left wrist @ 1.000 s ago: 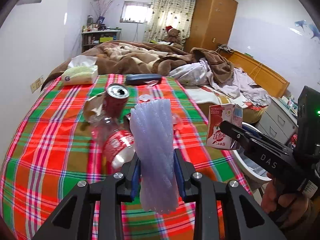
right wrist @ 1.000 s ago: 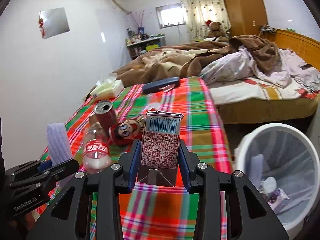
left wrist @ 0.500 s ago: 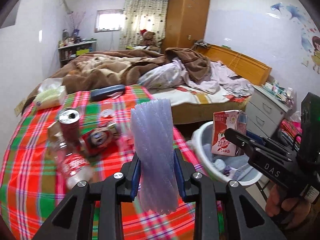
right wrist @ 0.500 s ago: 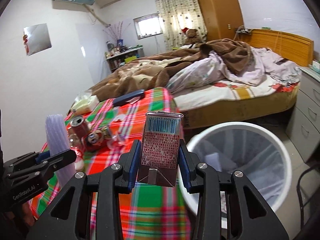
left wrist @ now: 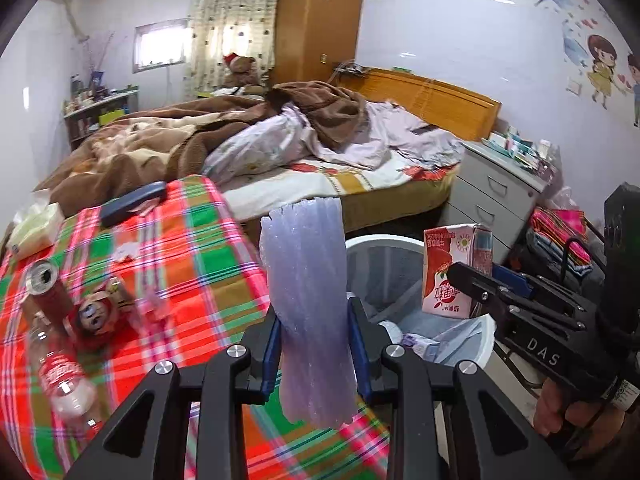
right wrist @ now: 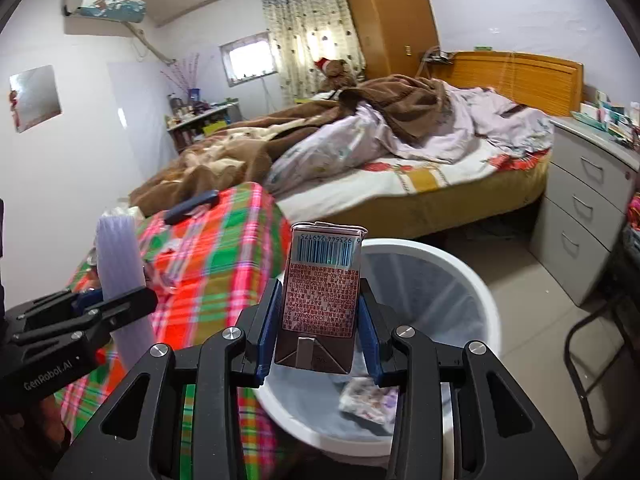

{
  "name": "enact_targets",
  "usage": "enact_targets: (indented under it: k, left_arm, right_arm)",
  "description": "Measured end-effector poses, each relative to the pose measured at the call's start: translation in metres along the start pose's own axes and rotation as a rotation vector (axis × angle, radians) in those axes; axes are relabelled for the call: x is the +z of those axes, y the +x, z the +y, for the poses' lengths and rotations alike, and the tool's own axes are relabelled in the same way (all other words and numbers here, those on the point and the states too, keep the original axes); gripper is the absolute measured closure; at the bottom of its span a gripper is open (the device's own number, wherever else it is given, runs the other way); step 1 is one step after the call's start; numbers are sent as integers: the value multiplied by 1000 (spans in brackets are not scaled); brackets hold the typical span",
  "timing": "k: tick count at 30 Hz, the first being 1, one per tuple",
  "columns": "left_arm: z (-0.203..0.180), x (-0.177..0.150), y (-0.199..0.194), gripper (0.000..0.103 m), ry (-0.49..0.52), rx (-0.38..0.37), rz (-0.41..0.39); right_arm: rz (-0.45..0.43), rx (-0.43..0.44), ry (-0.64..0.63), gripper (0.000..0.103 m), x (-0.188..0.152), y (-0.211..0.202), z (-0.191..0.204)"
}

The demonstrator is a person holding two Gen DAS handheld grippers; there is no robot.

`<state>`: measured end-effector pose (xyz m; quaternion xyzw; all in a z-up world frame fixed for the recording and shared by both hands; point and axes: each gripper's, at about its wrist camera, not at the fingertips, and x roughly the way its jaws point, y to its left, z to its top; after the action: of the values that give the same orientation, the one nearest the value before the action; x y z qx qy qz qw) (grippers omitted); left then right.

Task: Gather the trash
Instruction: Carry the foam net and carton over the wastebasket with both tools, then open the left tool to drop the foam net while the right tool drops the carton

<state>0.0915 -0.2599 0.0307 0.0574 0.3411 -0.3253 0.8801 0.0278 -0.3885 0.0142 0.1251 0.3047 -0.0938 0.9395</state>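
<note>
White bin [right wrist: 476, 280] at twelve o'clock beyond both tools, plaid worktop [left wrist: 192, 256] at nine o'clock, left tool [left wrist: 315, 344] clenched on ribbed lilac sleeve [left wrist: 308, 300], right tool [right wrist: 319, 330] gripping red carton [right wrist: 320, 296] over the bin's rim

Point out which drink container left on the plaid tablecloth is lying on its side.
The clear plastic bottle with the red label: it lies flat near the cloth's front edge. The red can just behind it stands upright, open top showing.
</note>
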Motion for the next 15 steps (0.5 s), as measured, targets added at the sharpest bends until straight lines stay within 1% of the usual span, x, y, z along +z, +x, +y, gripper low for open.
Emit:
enact_targets:
  k: [7,15]
  left_arm:
    - [-25,6,36,72,29,-59,47]
    - [-44,7,69,72,62,-75,91]
  right_arm:
    - [54,-54,32,66,-6,13,-27]
    - [104,-97,47,66,-13,18,-46]
